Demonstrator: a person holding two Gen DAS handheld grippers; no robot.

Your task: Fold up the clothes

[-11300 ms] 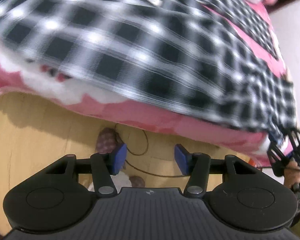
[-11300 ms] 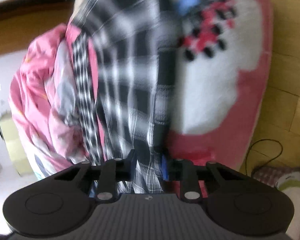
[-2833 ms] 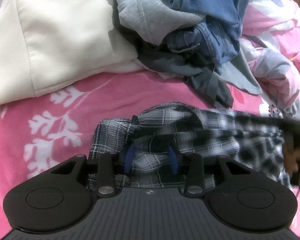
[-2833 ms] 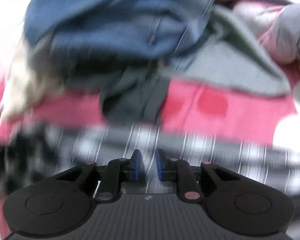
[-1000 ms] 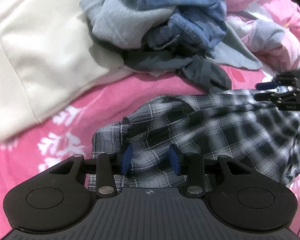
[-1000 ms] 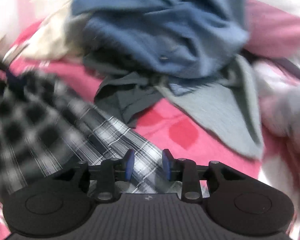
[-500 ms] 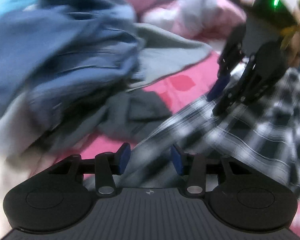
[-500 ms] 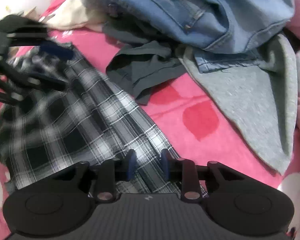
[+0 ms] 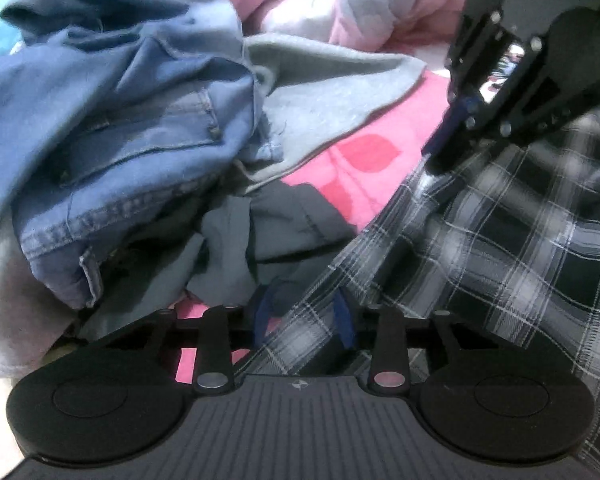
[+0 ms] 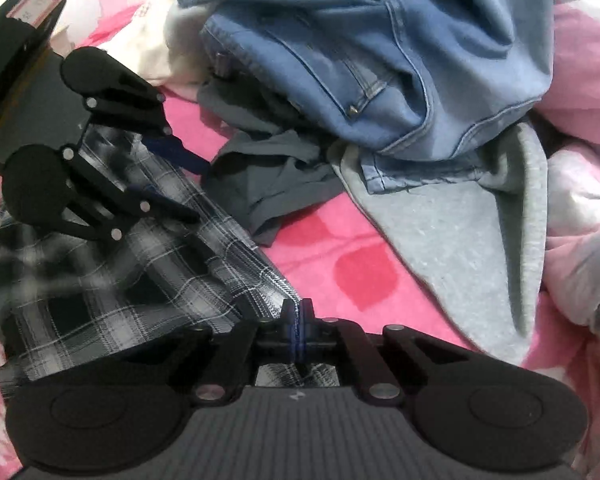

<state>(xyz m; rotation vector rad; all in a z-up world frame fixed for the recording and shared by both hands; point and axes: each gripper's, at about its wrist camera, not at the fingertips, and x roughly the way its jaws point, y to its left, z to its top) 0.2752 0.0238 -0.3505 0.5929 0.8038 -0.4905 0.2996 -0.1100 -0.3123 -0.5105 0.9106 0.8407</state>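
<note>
Plaid shirt [image 10: 112, 280] lies crumpled on the pink bed cover [image 10: 332, 240], just beside the laundry pile. Right gripper [image 10: 297, 330]: fingers clenched on the shirt's edge. Left gripper [image 9: 303, 316]: fingers closing, plaid fabric between them, pads not visibly pressing yet. Behind: blue jeans [image 10: 380, 48] atop a grey sweatshirt [image 10: 460, 232] and a dark grey garment [image 10: 272, 176].

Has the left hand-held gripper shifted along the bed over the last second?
Yes. The left hand-held gripper has slid rightward along the black-and-white plaid shirt, away from the cream garment and toward the blue denim jeans.
</note>
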